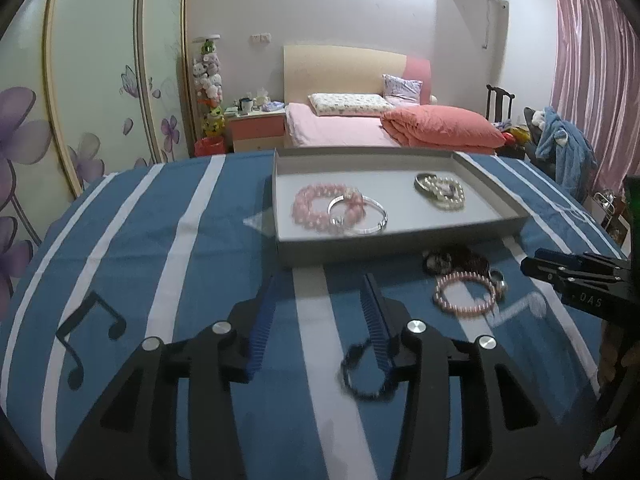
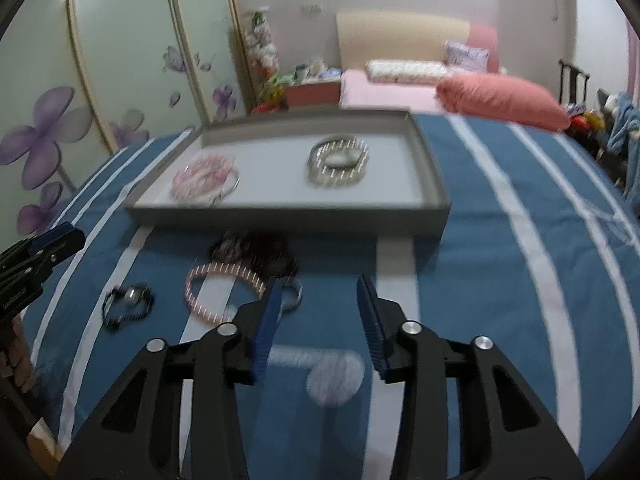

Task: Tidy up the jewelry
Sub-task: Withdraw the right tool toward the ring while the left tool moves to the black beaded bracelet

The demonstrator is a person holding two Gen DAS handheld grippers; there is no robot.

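Observation:
A shallow grey tray [image 1: 400, 245] stands on the blue striped cloth; inside lie a pink bead bracelet [image 1: 314, 204], a silver bangle [image 1: 360, 216] and a pearl bracelet [image 1: 442, 193]. In front of the tray, on the cloth, are a dark tangled pile [image 2: 256, 254], a pink pearl bracelet [image 2: 222, 292] and a dark bead bracelet [image 2: 128, 306]. My left gripper [image 1: 320, 284] hovers open over the cloth, the dark bead bracelet [image 1: 366, 372] lying under its right finger. My right gripper [image 2: 319, 282] is open and empty, its left finger just right of the pink pearl bracelet. This view is blurred.
The table is covered by a blue cloth [image 1: 192, 240] with white stripes and music notes. Behind it are a bed [image 1: 360, 124], a flowered wardrobe [image 1: 100, 80] and a pink curtain [image 1: 588, 60]. The other gripper shows at each view's side edge.

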